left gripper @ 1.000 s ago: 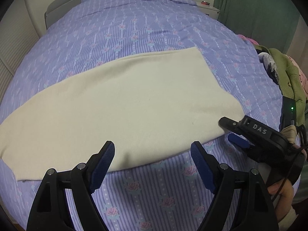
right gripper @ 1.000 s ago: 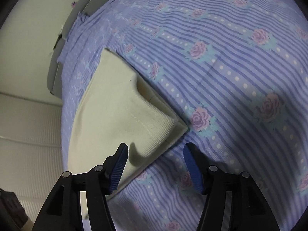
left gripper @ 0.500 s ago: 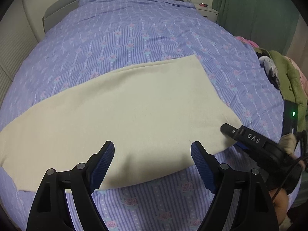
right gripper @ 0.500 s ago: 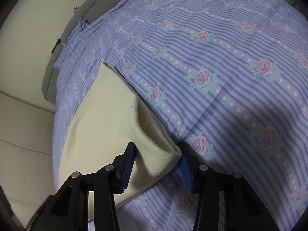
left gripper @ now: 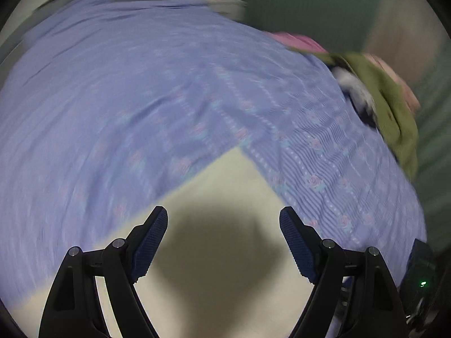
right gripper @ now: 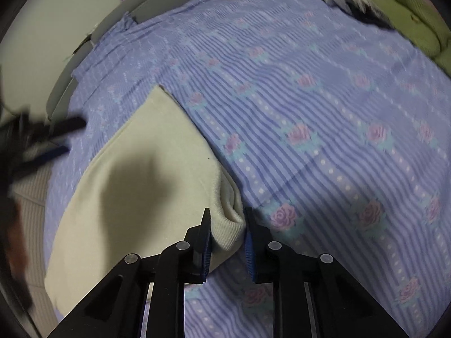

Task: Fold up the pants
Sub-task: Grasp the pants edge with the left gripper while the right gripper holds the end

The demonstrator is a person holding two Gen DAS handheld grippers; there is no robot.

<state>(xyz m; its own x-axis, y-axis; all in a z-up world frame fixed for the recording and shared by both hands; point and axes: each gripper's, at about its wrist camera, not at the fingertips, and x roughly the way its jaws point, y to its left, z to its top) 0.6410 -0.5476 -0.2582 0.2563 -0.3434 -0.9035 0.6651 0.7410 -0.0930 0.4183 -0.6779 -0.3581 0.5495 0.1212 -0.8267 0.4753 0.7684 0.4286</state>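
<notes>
Right gripper: my right gripper (right gripper: 227, 233) sits at the bottom centre of its view, jaws pinching the ribbed corner of the pants (right gripper: 135, 186).
Left gripper: my left gripper (left gripper: 224, 242) has its jaws spread wide and empty, hovering over cream cloth at the bottom of its view; that view is blurred.
Pants: the pants (left gripper: 225, 197) lie flat on the bed (right gripper: 324, 118), running from lower centre toward the upper left of the right view, one corner pointing up-frame in the left view.
Step in hand: I judge this as the start of a fold, one corner secured, the second grip not yet made.
Next move: I would close the left jaws on the cloth edge below them, then lift both corners together and carry them across the length evenly, so the layers do not skew.
Far side: a pile of clothes (right gripper: 400, 11) sits at the upper right, well apart from the pants.
</notes>
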